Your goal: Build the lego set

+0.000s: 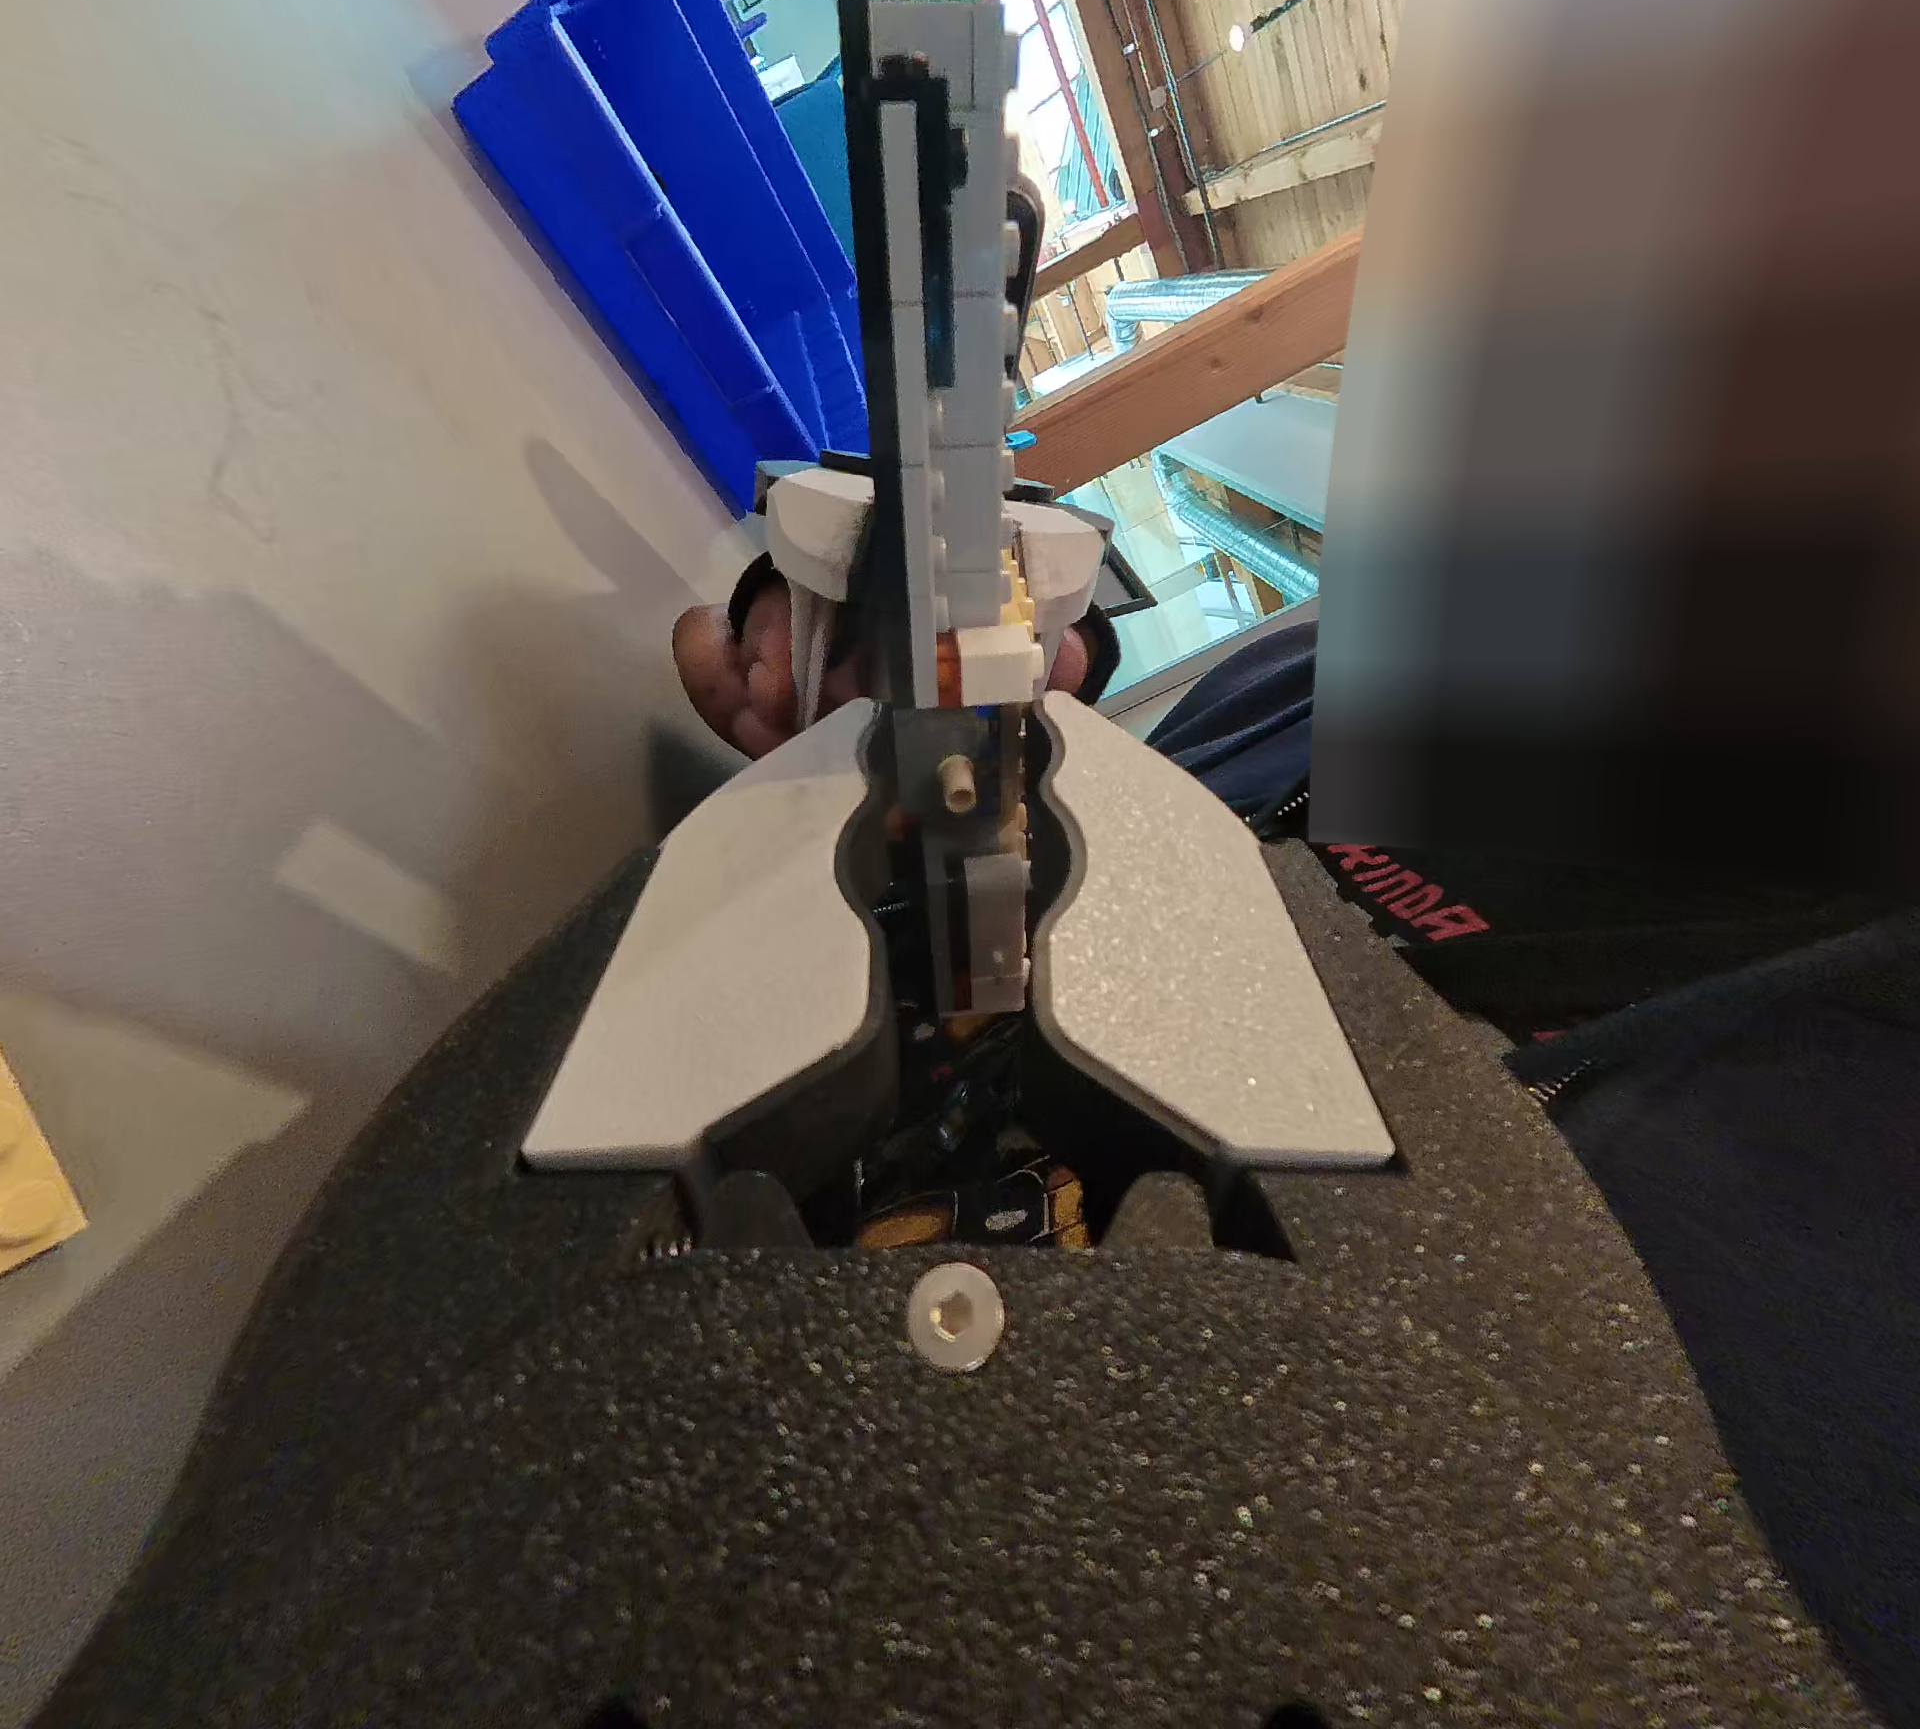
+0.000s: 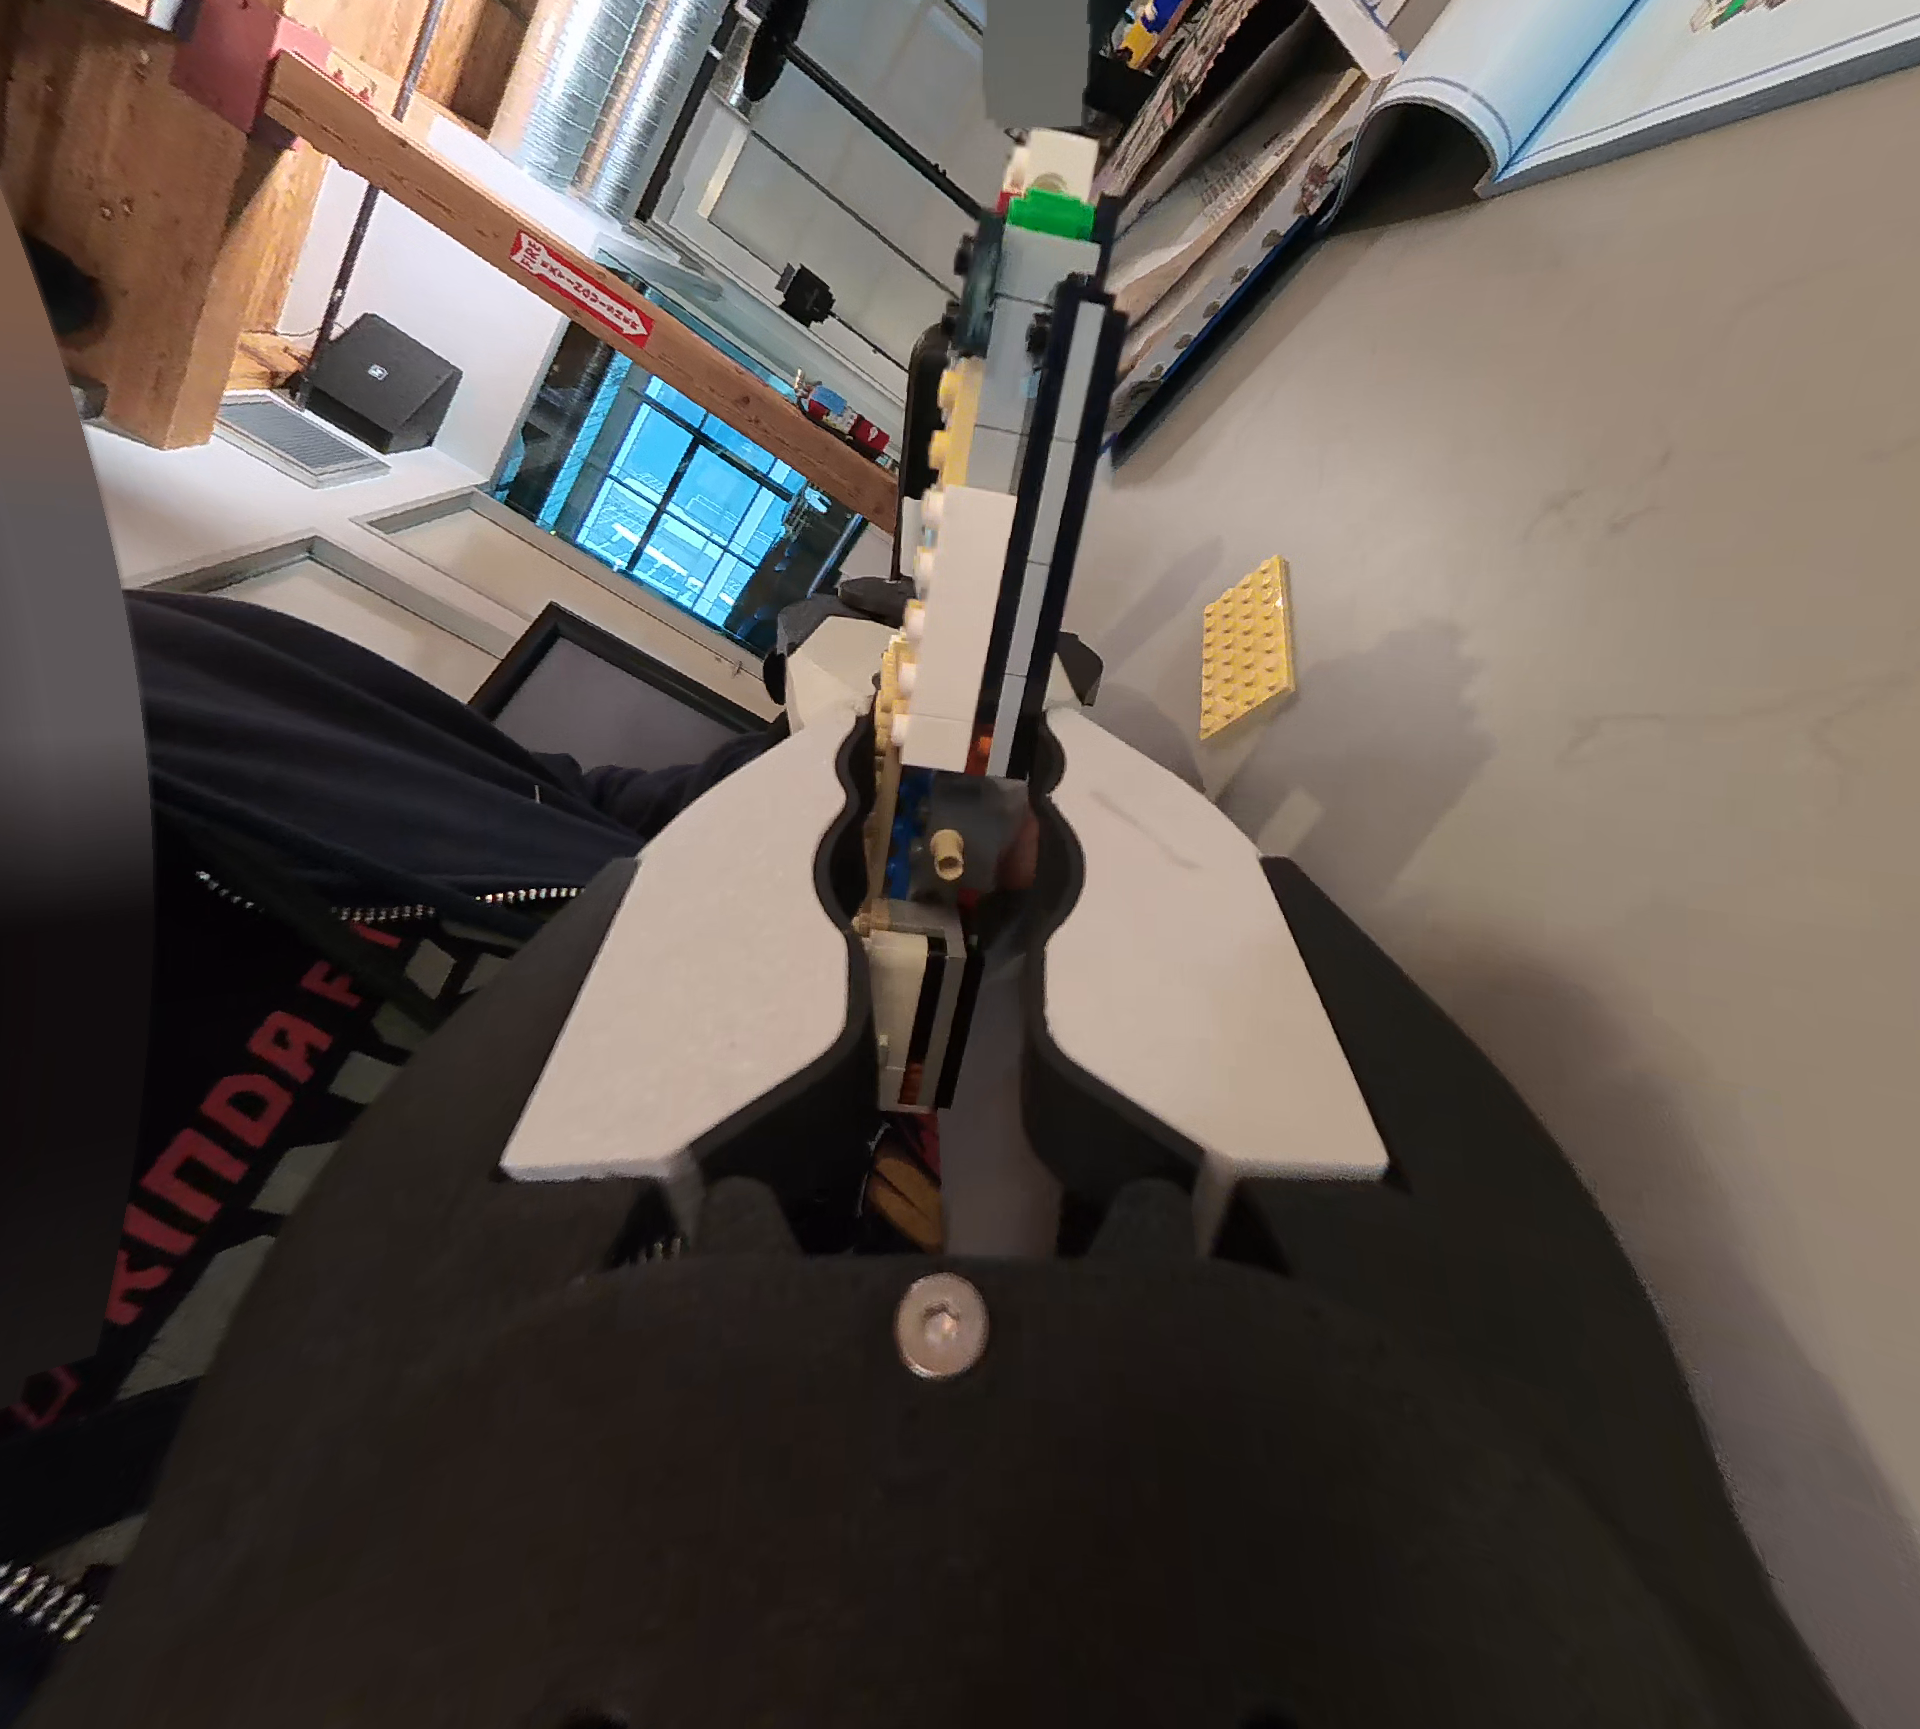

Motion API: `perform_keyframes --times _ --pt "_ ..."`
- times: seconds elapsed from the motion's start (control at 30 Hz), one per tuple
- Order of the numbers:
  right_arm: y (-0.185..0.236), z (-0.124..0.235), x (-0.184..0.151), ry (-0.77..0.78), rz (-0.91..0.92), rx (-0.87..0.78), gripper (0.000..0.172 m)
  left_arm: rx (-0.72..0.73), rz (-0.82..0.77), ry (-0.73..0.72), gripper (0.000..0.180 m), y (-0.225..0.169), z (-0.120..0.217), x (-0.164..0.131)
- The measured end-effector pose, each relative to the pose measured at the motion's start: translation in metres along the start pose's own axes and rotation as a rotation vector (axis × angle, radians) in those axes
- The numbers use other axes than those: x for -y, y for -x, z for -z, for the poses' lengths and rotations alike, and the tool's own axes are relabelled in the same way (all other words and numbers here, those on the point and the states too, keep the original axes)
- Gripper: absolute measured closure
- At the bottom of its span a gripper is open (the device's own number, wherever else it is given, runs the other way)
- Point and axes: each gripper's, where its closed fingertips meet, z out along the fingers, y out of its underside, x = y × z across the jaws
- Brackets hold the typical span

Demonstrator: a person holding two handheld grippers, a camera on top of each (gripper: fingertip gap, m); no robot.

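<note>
Left wrist view shows the left claw (image 1: 956, 723) clamped narrow on a long brick model (image 1: 940, 391) of grey, white and black bricks with a green piece near its far end. The right claw (image 2: 951, 744) grips the same model (image 2: 1023, 474) from the opposite end, its fingers pressed on both sides. Below lie a grey tabletop (image 2: 1558, 744), a yellow studded plate (image 2: 1247, 645), an open booklet (image 2: 1662, 17) and blue bins (image 1: 644, 204).

Left claw (image 1: 956, 723) and right claw (image 2: 951, 744) both clamped, facing
</note>
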Motion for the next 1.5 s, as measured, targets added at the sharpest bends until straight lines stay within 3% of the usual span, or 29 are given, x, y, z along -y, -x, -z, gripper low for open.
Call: perform_keyframes --times 0.63,0.77,1.07,1.5 --pt "0.002 -0.001 -0.004 -0.008 -0.031 0.060 0.145 -0.017 0.019 0.013 0.157 0.000 0.001 -0.003" --pt "-0.001 0.001 -0.003 -0.003 -0.020 0.039 0.134 -0.010 0.014 0.020 0.157 0.000 0.002 -0.005" --pt "-0.005 0.003 -0.023 0.117 0.003 -0.046 0.128 0.007 0.020 -0.056 0.157 0.003 0.007 0.007" --pt "0.003 -0.002 -0.029 0.168 0.010 -0.022 0.141 0.002 -0.002 -0.074 0.157 0.001 0.006 0.007"
